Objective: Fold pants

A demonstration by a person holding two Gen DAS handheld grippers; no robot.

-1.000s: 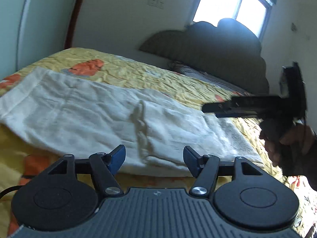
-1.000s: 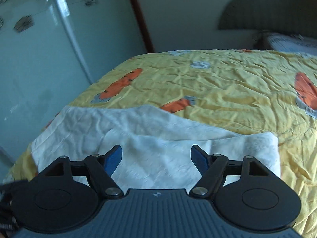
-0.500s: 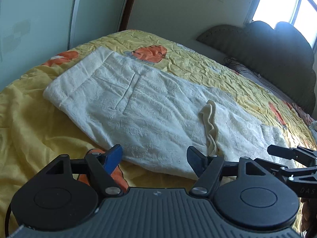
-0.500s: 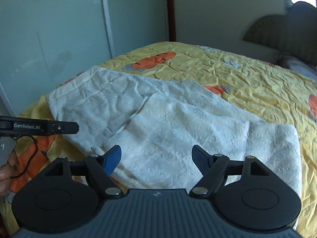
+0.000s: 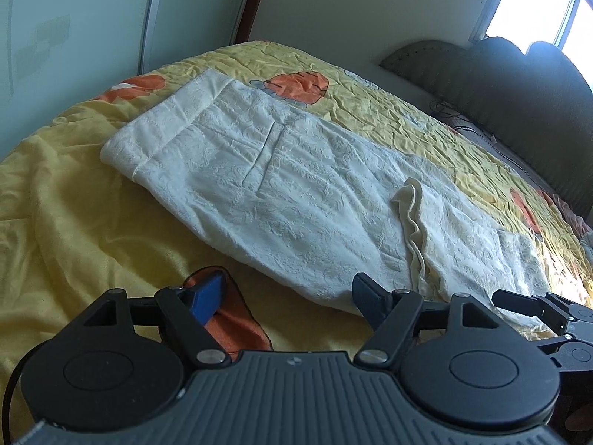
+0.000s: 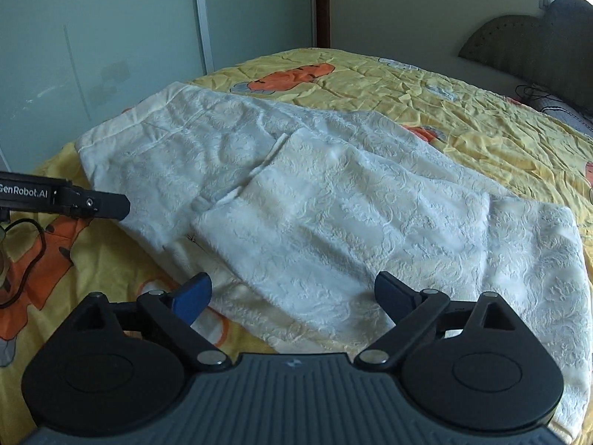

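White textured pants [image 5: 296,193] lie flat on the yellow bedspread [image 5: 74,222], waistband at the far left, legs running right, one leg folded over the other. They also show in the right wrist view [image 6: 333,204]. My left gripper [image 5: 287,296] is open and empty, just short of the near edge of the pants. My right gripper [image 6: 292,293] is open and empty over the near edge of the legs. The right gripper's fingers [image 5: 519,302] show at the right edge of the left view; the left gripper's fingers [image 6: 103,204] show at the left of the right view.
The bedspread has orange cartoon prints [image 5: 300,85]. A dark padded headboard [image 5: 519,85] stands at the far right, with a cable [image 5: 456,118] and pillow near it. Pale wardrobe doors [image 6: 92,55] stand to the left. A black cable [image 6: 22,259] trails at the left.
Both grippers have pulled back and swung left, so the whole length of the pants now lies in view. Both stay open and empty.
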